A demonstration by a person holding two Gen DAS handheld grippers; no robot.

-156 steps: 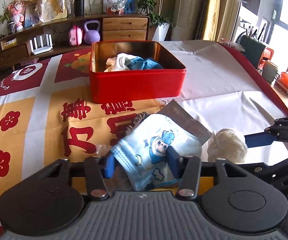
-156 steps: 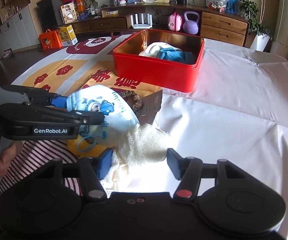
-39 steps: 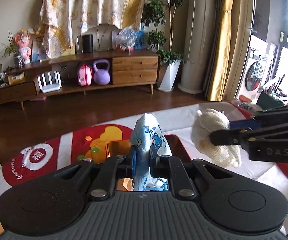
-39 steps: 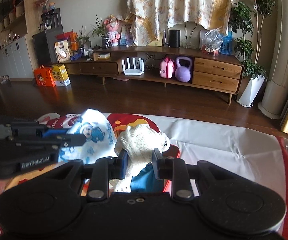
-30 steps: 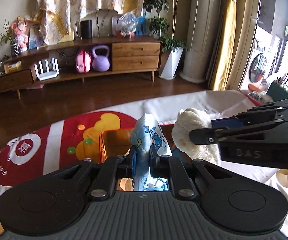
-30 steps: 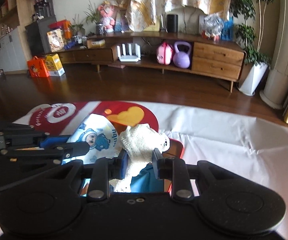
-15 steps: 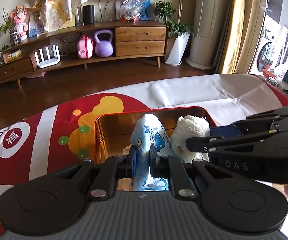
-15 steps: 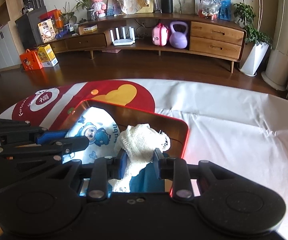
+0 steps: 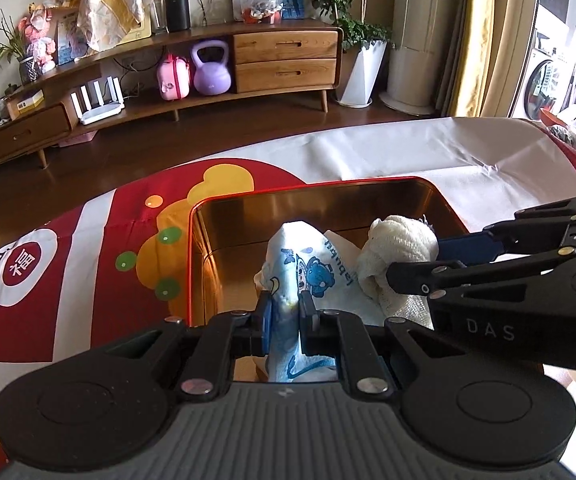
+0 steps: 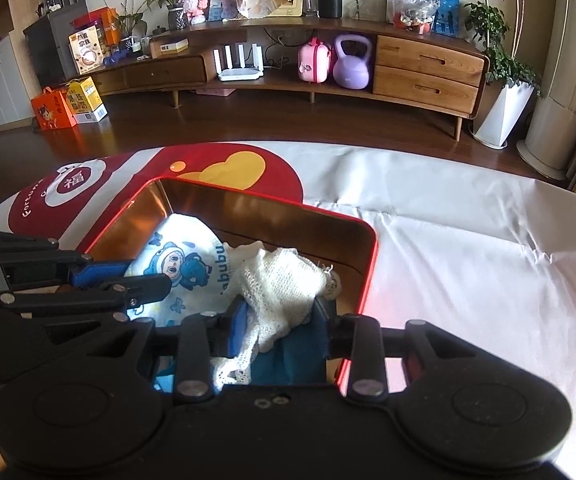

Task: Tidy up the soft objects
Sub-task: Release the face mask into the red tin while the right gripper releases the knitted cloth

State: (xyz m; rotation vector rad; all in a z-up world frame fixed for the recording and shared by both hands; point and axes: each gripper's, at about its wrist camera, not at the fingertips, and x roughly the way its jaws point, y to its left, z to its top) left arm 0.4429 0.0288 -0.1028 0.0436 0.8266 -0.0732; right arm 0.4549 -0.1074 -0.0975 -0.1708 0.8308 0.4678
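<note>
Two grippers over one red rectangular metal tin (image 9: 368,184) with a shiny copper-coloured inside, on a red, yellow and white printed tablecloth (image 9: 100,248). Left gripper (image 9: 284,322) clamped tight on a white and blue cartoon-printed fabric face mask (image 9: 308,268), pinched upright between blue pads, low inside the tin near its left wall. Right gripper (image 10: 280,324) just to the right of it, jaws opening, with a cream knitted mesh cloth (image 10: 284,280) between them; left pad against the cloth, gap at the right pad. Cloth touching the mask's right side, above a teal blue fabric piece (image 10: 288,360) on the tin floor. Far behind, a curved wooden sideboard (image 10: 424,68) with a purple kettlebell (image 10: 351,62).
</note>
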